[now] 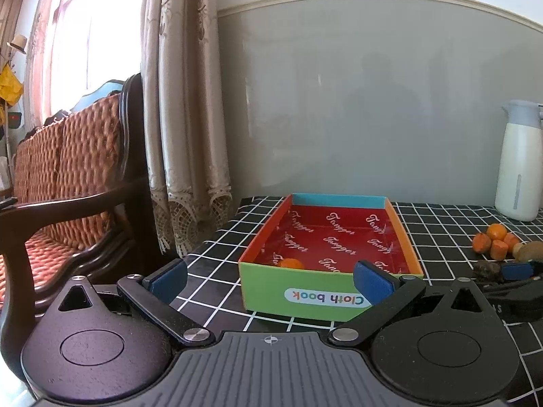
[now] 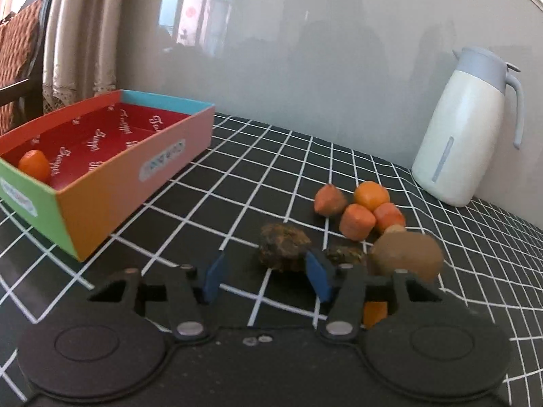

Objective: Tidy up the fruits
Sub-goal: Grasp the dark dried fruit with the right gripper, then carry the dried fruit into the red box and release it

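One orange fruit (image 2: 34, 168) is already lodged in the near corner of the box (image 2: 101, 217); the remaining pieces are gathered on the checked tablecloth (image 2: 237, 183) between the box and the white jug (image 2: 465, 135). The right gripper (image 2: 268, 276) is aligned on the dark knobbly fruit (image 2: 284, 251), with its jaws partly drawn in. The fruit is seen just ahead of the blue pads (image 2: 317, 278), not yet pressed by them.

The grip is best completed as follows. The pads are advanced until the fruit's widest part is bracketed, then closed evenly. Care is required on the right side, where a second dark piece (image 2: 344, 254) and the brown kiwi-like fruit (image 2: 405, 254) are close by; the right pad is likely to nudge them if the approach drifts. A straight lift is advised before travel towards the box.

The left gripper (image 1: 269, 279) is held with its jaws wide and nothing between them, facing the box's green end wall.
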The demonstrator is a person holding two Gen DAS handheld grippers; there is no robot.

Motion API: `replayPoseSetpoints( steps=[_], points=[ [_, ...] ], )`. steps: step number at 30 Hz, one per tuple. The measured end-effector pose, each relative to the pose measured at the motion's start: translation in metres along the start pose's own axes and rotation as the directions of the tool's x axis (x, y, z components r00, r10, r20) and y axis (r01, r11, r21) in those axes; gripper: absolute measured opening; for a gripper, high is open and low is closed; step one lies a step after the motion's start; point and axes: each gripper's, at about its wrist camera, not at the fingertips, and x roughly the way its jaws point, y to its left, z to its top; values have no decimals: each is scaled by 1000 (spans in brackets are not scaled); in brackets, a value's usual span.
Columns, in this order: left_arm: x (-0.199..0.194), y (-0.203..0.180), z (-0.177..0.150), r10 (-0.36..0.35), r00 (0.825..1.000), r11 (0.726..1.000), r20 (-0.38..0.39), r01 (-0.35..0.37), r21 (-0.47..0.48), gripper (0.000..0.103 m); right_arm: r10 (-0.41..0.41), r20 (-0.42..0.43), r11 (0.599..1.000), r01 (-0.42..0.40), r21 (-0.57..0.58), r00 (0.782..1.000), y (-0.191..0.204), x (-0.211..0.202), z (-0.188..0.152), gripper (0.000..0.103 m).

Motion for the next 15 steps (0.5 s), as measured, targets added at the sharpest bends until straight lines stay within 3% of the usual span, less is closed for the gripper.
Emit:
replayPoseSetpoints(
  steps=[6, 8, 9, 15],
  points=[
    [0, -3, -1, -7, 1000, 1000, -2, 7, 23, 103, 5, -35, 999, -3, 40, 999, -10, 17, 7, 50],
    [1, -3, -1, -8, 1000, 1000, -8, 8, 23, 103, 13, -45, 999, -10, 53, 999, -12, 22, 11, 45],
    [1, -3, -1, -6, 1000, 1000, -8, 6, 25, 103, 11, -46, 998, -9, 54, 999, -12, 24, 12, 40],
    [0, -3, -1, -3, 1000, 1000, -1, 3, 20, 103, 17, -13, 999, -17, 39, 1000, -6, 15, 10, 40]
  ],
)
